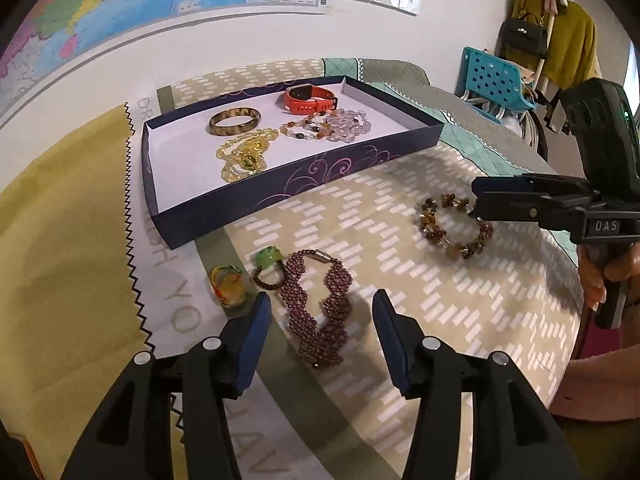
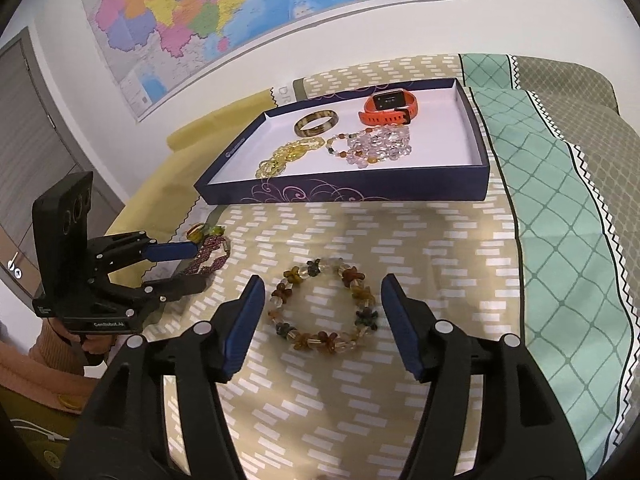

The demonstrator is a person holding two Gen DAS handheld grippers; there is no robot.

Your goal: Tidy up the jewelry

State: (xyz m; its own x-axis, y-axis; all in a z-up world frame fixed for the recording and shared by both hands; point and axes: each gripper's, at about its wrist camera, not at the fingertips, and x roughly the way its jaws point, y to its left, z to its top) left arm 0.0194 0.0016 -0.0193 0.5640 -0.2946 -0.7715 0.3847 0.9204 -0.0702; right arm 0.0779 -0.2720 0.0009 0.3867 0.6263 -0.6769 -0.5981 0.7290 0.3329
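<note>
A dark blue box lid (image 1: 304, 176) (image 2: 360, 190) serves as a tray and holds an orange watch (image 1: 308, 98) (image 2: 390, 108), a brown bangle (image 1: 235, 121) (image 2: 317, 123), yellow beads (image 1: 244, 154) (image 2: 286, 156) and pale bead strands (image 1: 332, 124) (image 2: 374, 144). On the bedspread a purple beaded bracelet (image 1: 320, 312) (image 2: 208, 258) lies flat between and just beyond the fingers of my open left gripper (image 1: 322, 304) (image 2: 176, 268). An amber flower-bead bracelet (image 1: 456, 220) (image 2: 324, 306) lies between the fingers of my open right gripper (image 2: 322, 304) (image 1: 478, 200). Neither bracelet is pressed by the pads.
A green-stone ring (image 1: 270, 266) and a small yellow-green ring (image 1: 228, 286) sit left of the purple bracelet. A map hangs on the wall behind. A teal basket (image 1: 494, 80) and hanging bags stand at the right. A person's hands hold both gripper handles.
</note>
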